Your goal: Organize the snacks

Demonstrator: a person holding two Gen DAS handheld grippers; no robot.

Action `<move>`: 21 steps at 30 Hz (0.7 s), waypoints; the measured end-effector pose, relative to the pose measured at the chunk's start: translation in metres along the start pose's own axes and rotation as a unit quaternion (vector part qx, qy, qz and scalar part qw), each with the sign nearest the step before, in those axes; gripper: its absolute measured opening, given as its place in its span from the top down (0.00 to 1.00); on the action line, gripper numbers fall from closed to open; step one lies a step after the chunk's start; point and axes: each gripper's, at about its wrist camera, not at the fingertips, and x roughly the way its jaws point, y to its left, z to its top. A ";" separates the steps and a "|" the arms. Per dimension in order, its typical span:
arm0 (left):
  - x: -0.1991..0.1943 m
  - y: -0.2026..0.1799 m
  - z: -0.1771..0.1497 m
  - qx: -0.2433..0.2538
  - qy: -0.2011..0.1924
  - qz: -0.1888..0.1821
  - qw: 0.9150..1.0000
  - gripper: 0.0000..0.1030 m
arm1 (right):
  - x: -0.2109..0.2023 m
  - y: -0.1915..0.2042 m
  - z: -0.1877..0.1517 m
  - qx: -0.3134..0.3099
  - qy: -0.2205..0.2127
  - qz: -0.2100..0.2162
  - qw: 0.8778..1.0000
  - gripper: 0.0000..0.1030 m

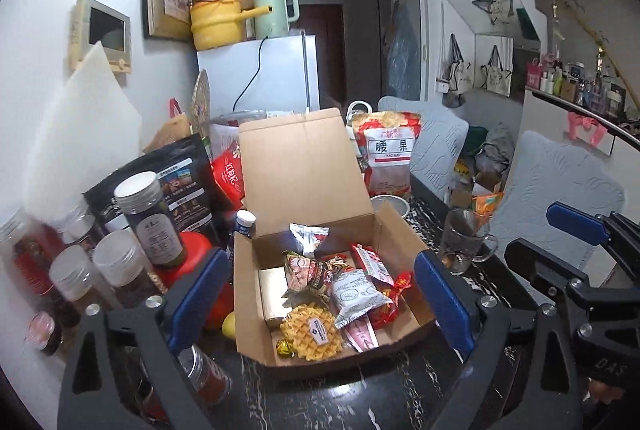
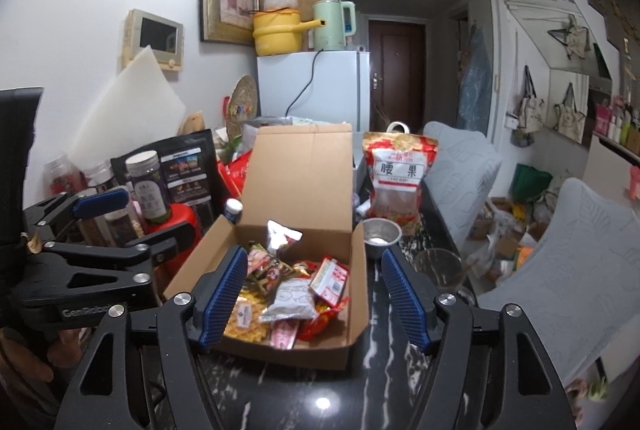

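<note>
**Both claws open above the snack box**

Your left gripper point(image 1: 320, 298) has its jaws spread wide and holds nothing. Your right gripper point(image 2: 314, 296) is also open and empty. The cardboard box point(image 1: 256, 270) stands on the dark marble table point(image 1: 360, 402), just in front of both claws, with its lid upright. Inside lie the snacks: a yellow waffle point(image 1: 312, 336), a white packet point(image 1: 356, 296) and red packets point(image 1: 370, 262). A cashew bag point(image 2: 398, 173) stands behind the box, near a glass mug point(image 1: 464, 240).
</note>
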 end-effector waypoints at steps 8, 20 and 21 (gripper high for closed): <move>-0.034 -0.002 -0.020 0.002 -0.012 -0.009 1.000 0.07 | -0.036 0.008 -0.022 0.002 -0.013 0.000 1.000 0.23; -0.059 0.000 -0.058 -0.016 0.005 -0.017 1.000 0.07 | -0.064 0.018 -0.058 0.017 -0.003 -0.007 1.000 0.23; -0.060 -0.001 -0.061 -0.015 0.008 -0.016 1.000 0.07 | -0.064 0.018 -0.061 0.017 -0.001 -0.007 1.000 0.23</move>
